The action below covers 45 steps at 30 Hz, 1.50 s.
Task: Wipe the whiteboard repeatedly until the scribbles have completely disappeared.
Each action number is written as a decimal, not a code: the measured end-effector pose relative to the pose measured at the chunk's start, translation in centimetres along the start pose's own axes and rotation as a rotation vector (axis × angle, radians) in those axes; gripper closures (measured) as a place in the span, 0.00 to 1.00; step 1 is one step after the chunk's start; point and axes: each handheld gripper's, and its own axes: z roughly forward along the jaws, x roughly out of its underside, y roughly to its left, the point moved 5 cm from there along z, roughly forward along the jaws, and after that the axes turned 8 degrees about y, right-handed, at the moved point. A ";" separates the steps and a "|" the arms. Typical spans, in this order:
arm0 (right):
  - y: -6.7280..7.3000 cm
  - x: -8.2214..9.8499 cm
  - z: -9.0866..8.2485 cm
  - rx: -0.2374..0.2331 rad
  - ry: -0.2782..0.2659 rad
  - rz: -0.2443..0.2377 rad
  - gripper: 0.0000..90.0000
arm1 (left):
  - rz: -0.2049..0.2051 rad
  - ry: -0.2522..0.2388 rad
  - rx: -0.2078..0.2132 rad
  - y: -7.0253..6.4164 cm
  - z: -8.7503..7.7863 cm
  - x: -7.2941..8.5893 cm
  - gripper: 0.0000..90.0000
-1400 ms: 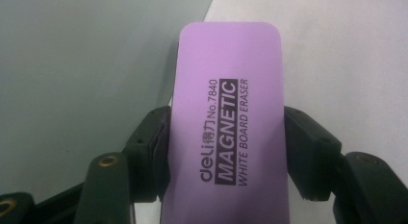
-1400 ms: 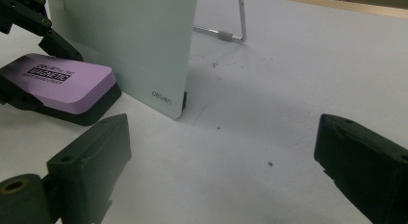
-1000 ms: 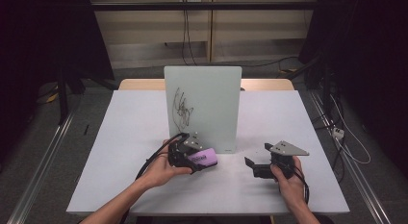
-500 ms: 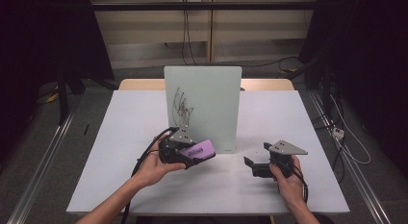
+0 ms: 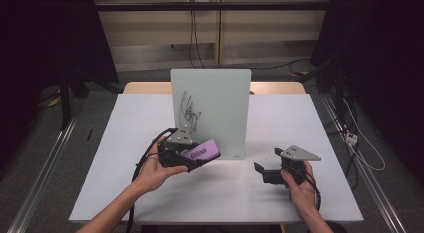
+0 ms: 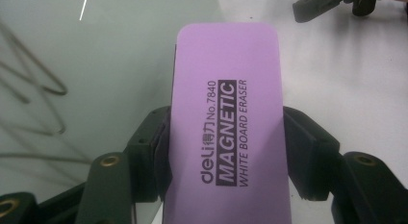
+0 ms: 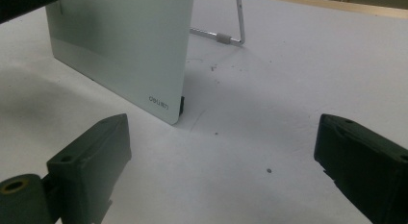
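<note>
My left gripper clamps the purple whiteboard eraser by its long sides, its long axis running out along the jaws. The black scribble on the glass whiteboard, mid-tabletop, lies above and just beyond it. My right gripper rests open near the front right edge. The left gripper view reads "MAGNETIC" on the eraser; the right gripper view shows the board's rear stand.

white table, grey floor, dark curtains.
</note>
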 end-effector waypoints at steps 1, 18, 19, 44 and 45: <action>0.0 0.0 0.0 0.001 -0.001 0.004 0.06 | -0.002 -0.009 0.003 0.1 -0.1 0.0 0.45; 0.1 0.2 -0.3 -0.002 -0.002 -0.012 0.06 | -0.036 -0.060 -0.007 0.8 -2.6 -0.6 0.45; 0.1 0.2 -0.3 -0.004 -0.004 -0.010 0.06 | -0.034 -0.060 -0.006 0.8 -2.8 -0.7 0.45; 0.3 0.1 0.1 -0.009 0.003 -0.017 0.06 | -0.038 -0.157 -0.159 4.4 -7.9 -2.0 0.45; 0.3 0.1 0.1 -0.009 0.003 -0.016 0.06 | -0.030 -0.152 -0.166 4.5 -7.9 -2.1 0.45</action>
